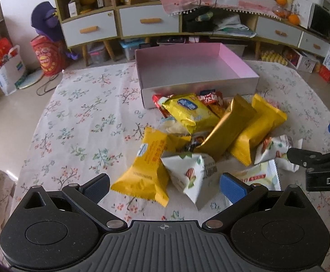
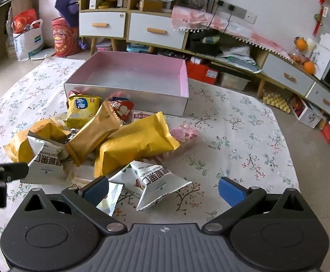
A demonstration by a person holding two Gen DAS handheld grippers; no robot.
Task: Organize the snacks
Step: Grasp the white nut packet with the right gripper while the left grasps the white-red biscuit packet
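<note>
While every packet lies loose on the flower-printed tablecloth (image 1: 85, 117), the shallow cardboard box with the pink lining (image 1: 230, 59) stands empty well beyond the fingers of both tools, so the sorting looks barely begun: the step in hand is judged to be picking a first snack.

The heap of snack packets sits between the fingers and the box, its far edge touching the box's near wall. The long matte-gold foil packet (image 1: 228, 124) lies tilted across the top of the heap, with bright yellow crinkle-edged packets beside it.

The left gripper (image 1: 165, 187) is spread wide and holds nothing; just ahead of its fingertips, in line with the gap, lie a yellow pillow packet (image 1: 146, 170) and a white pyramid-shaped packet with a striped print (image 1: 187, 176), touching each other.

The right gripper (image 2: 163, 191) is likewise wide open and empty, with a white packet bearing dark lettering (image 2: 155, 181) just ahead of its gap.

The next move probably calls for lowering around one packet only, closing gently on the puffy wrapper, then carrying it over the box wall.
</note>
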